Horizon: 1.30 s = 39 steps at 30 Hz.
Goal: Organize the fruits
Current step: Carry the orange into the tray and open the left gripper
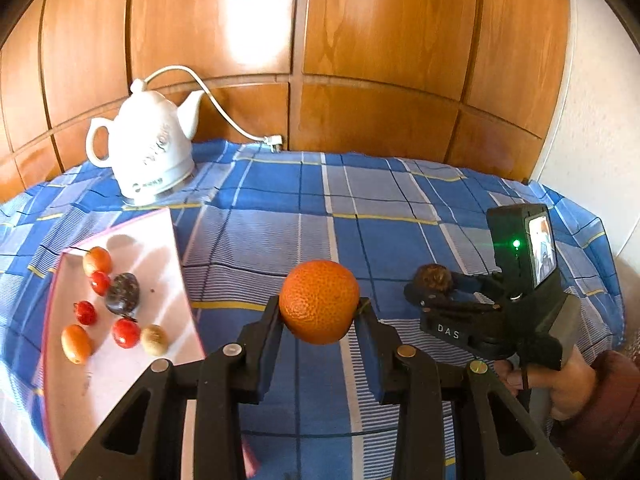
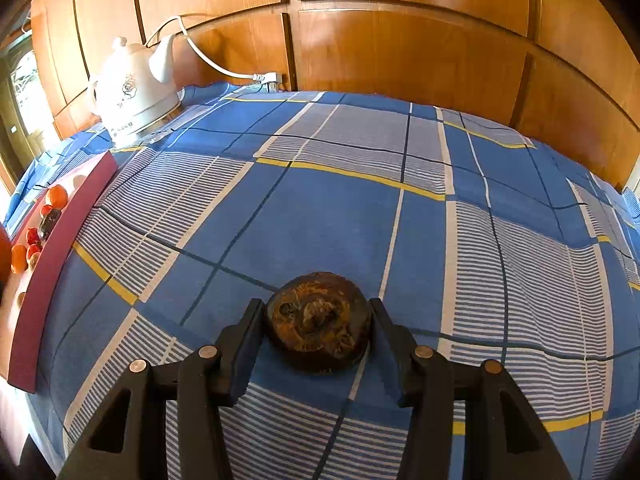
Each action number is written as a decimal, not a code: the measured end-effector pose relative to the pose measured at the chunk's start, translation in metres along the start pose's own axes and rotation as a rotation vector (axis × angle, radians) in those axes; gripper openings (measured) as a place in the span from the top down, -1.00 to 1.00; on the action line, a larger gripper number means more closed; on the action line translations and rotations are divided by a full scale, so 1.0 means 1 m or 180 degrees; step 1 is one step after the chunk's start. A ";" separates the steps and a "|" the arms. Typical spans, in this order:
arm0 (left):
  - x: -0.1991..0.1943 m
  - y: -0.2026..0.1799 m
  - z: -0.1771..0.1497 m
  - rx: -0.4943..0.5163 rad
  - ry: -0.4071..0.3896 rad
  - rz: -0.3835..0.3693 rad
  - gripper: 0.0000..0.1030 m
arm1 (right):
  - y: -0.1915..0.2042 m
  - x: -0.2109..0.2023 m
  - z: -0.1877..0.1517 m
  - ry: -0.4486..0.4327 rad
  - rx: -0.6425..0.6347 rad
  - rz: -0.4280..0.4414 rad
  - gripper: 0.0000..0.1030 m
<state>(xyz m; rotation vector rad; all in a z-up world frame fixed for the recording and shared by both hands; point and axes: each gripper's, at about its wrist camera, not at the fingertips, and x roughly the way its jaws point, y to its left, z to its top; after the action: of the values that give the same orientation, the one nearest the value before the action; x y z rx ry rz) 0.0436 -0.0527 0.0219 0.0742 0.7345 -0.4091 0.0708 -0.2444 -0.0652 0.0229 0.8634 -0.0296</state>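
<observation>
My left gripper (image 1: 319, 312) is shut on an orange (image 1: 319, 306) and holds it above the blue checked cloth (image 1: 400, 216). My right gripper (image 2: 318, 316) is shut on a dark brown wrinkled fruit (image 2: 319, 321); it also shows in the left wrist view (image 1: 434, 278) at the right, held by a hand. A white tray with a pink rim (image 1: 160, 232) lies at the left. It holds small red fruits (image 1: 125, 332), small orange fruits (image 1: 97, 260), a dark plum (image 1: 122, 293) and a beige fruit (image 1: 154, 339). The tray shows at the left edge of the right wrist view (image 2: 60, 256).
A white electric kettle (image 1: 148, 152) with its cord (image 1: 224, 116) stands at the back left of the table, behind the tray. Wooden panelling (image 1: 360, 60) closes the back. A white wall (image 1: 600, 120) is at the right.
</observation>
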 end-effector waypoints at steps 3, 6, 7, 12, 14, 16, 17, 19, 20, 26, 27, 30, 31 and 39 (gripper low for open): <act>-0.004 0.006 0.001 -0.0017 0.0001 0.0017 0.29 | 0.001 0.000 0.000 -0.0008 -0.0007 -0.0008 -0.01; -0.007 0.014 0.001 -0.0051 0.0012 0.0051 0.29 | 0.001 0.000 0.000 -0.0012 -0.0010 -0.0011 -0.01; -0.009 0.018 0.001 -0.0068 0.0015 0.0086 0.29 | 0.001 0.000 0.000 -0.0012 -0.0009 -0.0010 -0.01; -0.012 0.038 -0.001 -0.0139 0.0029 0.0275 0.29 | 0.000 0.000 0.000 -0.0017 -0.0005 -0.0008 -0.01; -0.013 0.050 -0.004 -0.0190 0.0055 0.0375 0.29 | 0.000 0.000 0.000 -0.0018 -0.0006 -0.0010 -0.01; -0.015 0.062 -0.008 -0.0246 0.0071 0.0469 0.29 | 0.000 0.000 0.000 -0.0019 0.0000 -0.0006 -0.01; -0.016 0.068 -0.009 -0.0265 0.0078 0.0509 0.29 | 0.000 -0.001 0.000 -0.0020 0.0003 -0.0003 -0.01; -0.018 0.079 -0.013 -0.0303 0.0095 0.0599 0.29 | 0.000 0.000 0.000 -0.0021 -0.0002 -0.0005 -0.01; -0.018 0.083 -0.014 -0.0316 0.0104 0.0633 0.29 | 0.000 0.000 0.000 -0.0022 -0.0004 -0.0007 -0.01; -0.026 0.112 -0.024 -0.0478 0.0146 0.0790 0.29 | 0.001 -0.001 0.000 -0.0025 -0.0015 -0.0017 -0.01; -0.028 0.117 -0.026 -0.0501 0.0153 0.0809 0.29 | 0.001 -0.001 0.000 -0.0025 -0.0017 -0.0019 -0.01; -0.035 0.138 -0.035 -0.0658 0.0197 0.0810 0.29 | 0.002 -0.001 0.000 -0.0025 -0.0025 -0.0029 -0.01; -0.037 0.147 -0.038 -0.0768 0.0226 0.0796 0.29 | 0.002 -0.001 0.000 -0.0024 -0.0030 -0.0034 -0.01; -0.038 0.186 -0.062 -0.1061 0.0340 0.0864 0.29 | 0.003 -0.001 0.000 -0.0024 -0.0040 -0.0049 -0.01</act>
<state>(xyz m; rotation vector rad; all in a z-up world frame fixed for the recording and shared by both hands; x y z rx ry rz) 0.0506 0.1434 -0.0134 -0.1181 0.8762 -0.0207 0.0702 -0.2412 -0.0649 0.0044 0.8561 -0.0388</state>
